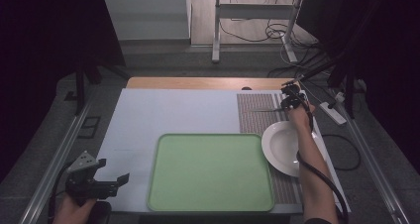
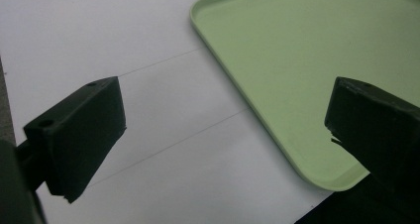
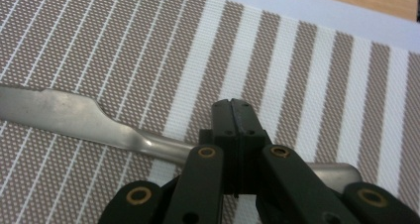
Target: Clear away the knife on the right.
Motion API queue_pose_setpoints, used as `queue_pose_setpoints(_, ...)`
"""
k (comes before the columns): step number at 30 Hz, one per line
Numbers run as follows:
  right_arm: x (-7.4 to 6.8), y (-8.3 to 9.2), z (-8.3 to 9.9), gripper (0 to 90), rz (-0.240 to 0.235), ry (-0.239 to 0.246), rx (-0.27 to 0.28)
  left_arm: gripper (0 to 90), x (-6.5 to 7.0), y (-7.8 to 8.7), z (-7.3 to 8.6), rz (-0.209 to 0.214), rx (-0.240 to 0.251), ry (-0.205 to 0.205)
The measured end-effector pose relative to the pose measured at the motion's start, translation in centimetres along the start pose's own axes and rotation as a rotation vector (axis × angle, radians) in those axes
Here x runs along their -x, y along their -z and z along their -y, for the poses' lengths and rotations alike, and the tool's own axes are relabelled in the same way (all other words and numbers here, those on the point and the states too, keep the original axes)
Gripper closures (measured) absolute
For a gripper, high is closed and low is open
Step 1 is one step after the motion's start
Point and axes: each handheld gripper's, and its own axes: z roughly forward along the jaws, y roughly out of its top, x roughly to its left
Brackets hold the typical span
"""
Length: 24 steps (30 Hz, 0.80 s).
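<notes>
The table (image 1: 148,120) carries, largest first, a green tray (image 1: 210,172) near the person's side, a striped mat (image 1: 252,115) along the right, a white plate (image 1: 282,147) on that mat, and a metal knife (image 1: 267,110) lying flat on the mat's far part.

The right gripper (image 1: 286,104) is the nearer one by far: it sits directly over the knife's handle end, beyond the plate. In the right gripper view its jaws stand pressed together, and the knife (image 3: 74,116) passes right under them, its blade running out to the gripper's left and a short stub of handle showing on its right. Its long axis lies crosswise to the jaws. Whether the pads pinch the handle or merely meet above it is hard to tell from this angle; it looks like a grip on the handle.

The left gripper (image 1: 111,177) hovers well apart from the knife, just beside the tray's near left corner, jaws spread wide with nothing between them; in its own view the tray (image 2: 277,60) lies ahead and to its right.
</notes>
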Motion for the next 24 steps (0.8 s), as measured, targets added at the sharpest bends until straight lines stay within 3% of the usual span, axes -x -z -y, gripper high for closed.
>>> queue_pose_setpoints(14,1.2,2.1,2.4,90.0,-0.071,0.047,-0.109,2.5,0.1,0.0,0.0,-0.006,-0.005,-0.005)
queue_pose_setpoints(20,1.5,2.7,3.1,90.0,-0.101,0.044,-0.145,2.6,0.2,-0.1,0.0,-0.011,-0.006,-0.010)
queue_pose_setpoints(22,1.5,2.8,3.1,87.9,-0.103,0.050,-0.147,2.6,0.2,-0.1,-0.1,-0.012,-0.008,-0.011)
queue_pose_setpoints(24,1.6,3.1,2.9,77.7,-0.102,0.042,-0.113,2.7,0.2,-0.1,-0.1,-0.013,-0.009,-0.013)
